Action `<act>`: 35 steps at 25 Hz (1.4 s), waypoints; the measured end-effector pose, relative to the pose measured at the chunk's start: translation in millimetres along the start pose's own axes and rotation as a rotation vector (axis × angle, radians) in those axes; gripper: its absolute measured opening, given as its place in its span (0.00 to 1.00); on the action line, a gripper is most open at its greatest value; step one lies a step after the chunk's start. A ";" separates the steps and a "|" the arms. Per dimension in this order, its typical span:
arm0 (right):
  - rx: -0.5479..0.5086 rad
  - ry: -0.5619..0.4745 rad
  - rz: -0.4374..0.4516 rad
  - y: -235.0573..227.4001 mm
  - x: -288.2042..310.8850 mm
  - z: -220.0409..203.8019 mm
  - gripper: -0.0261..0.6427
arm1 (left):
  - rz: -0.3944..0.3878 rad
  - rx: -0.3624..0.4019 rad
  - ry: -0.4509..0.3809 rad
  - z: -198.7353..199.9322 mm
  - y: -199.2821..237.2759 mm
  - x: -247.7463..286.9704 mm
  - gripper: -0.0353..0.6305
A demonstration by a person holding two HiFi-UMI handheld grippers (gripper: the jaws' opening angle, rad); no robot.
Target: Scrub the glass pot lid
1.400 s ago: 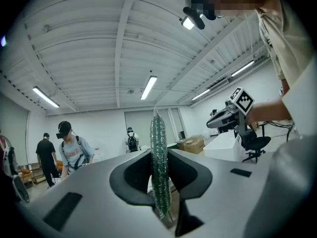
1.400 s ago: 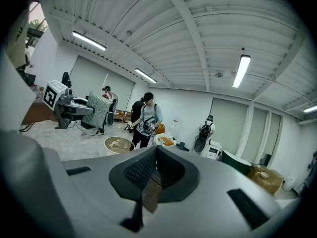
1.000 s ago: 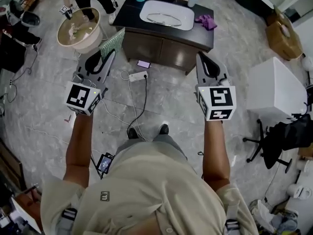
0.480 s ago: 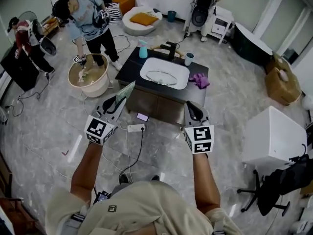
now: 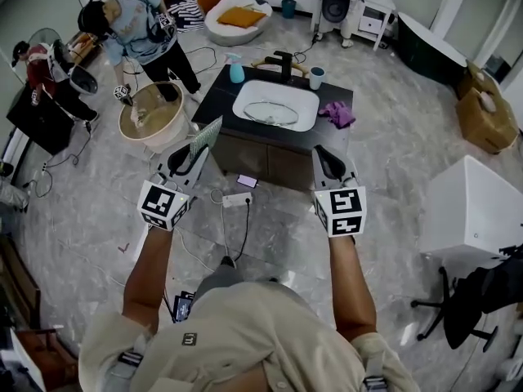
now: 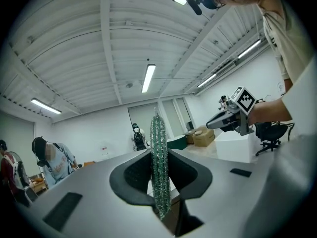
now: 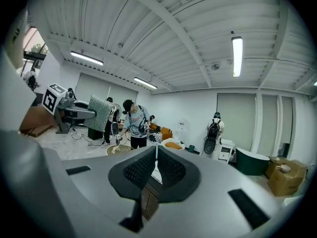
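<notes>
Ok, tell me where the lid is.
Head view: the lid lies in the white sink, centre top, between the blue bottle and the purple cloth.

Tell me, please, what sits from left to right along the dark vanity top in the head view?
blue spray bottle → glass pot lid → cup → purple cloth

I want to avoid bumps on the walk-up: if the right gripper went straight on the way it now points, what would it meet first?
Probably the vanity cabinet, near its front edge. The right gripper, jaws shut and empty, aims at it, though depth is unclear.
</notes>
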State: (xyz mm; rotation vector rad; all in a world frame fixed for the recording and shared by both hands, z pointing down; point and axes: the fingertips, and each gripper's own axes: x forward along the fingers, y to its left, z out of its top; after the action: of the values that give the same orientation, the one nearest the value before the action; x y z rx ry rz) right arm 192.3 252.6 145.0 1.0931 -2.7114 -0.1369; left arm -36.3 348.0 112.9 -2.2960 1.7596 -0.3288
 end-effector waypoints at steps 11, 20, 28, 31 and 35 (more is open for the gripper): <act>-0.017 0.066 -0.109 -24.4 66.6 -12.5 0.08 | -0.094 -0.061 -0.064 -45.9 54.4 85.4 0.18; 0.029 0.146 -0.176 -3.5 167.8 -13.8 0.08 | -0.271 -0.072 -0.017 -99.7 133.8 147.4 0.18; 0.002 0.150 -0.247 -1.7 205.6 4.7 0.08 | -0.323 -0.100 -0.099 -104.9 175.5 178.3 0.18; -0.016 0.155 -0.265 2.2 213.0 14.9 0.08 | -0.323 -0.116 -0.134 -100.7 191.0 177.0 0.18; -0.037 0.164 -0.264 11.4 233.9 24.0 0.08 | -0.317 -0.143 -0.154 -107.7 215.7 183.4 0.18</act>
State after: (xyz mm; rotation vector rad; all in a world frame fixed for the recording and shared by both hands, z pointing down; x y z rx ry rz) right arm 15.0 98.6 161.7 1.3822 -2.4042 -0.1317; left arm -220.9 111.4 154.1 -2.6262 1.3870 -0.0769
